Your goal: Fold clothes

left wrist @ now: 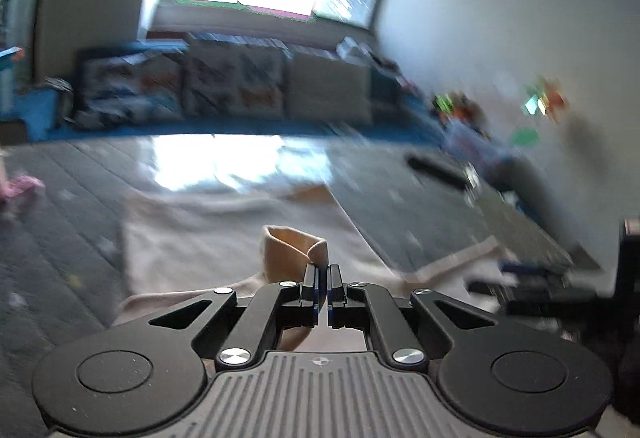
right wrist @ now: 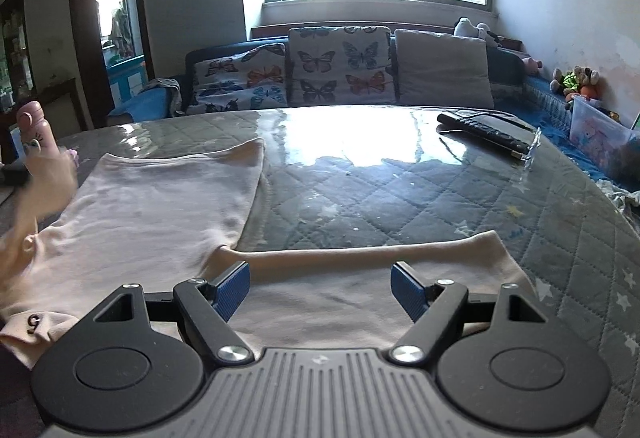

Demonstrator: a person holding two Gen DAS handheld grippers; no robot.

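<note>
Pale pink shirt (right wrist: 160,205) lying spread on the quilted table cover (right wrist: 400,205), sleeve stretching toward the right. Left gripper (left wrist: 323,274) pinching a bunched cuff or edge of it, fingers pressed together on the cloth. Right gripper (right wrist: 320,286) hovering over the sleeve with both blue pads (right wrist: 232,290) spread wide. Looking soft, light, floppy, probably sliding easily on that glossy cover, so grabbing hems and seams.

A big table (right wrist: 400,189) has a grey quilted cover with small stars and a shiny clear sheet on top. A pale pink shirt (right wrist: 160,197) lies spread flat on the near side. A black remote (right wrist: 480,131) lies far off by the right edge.
</note>
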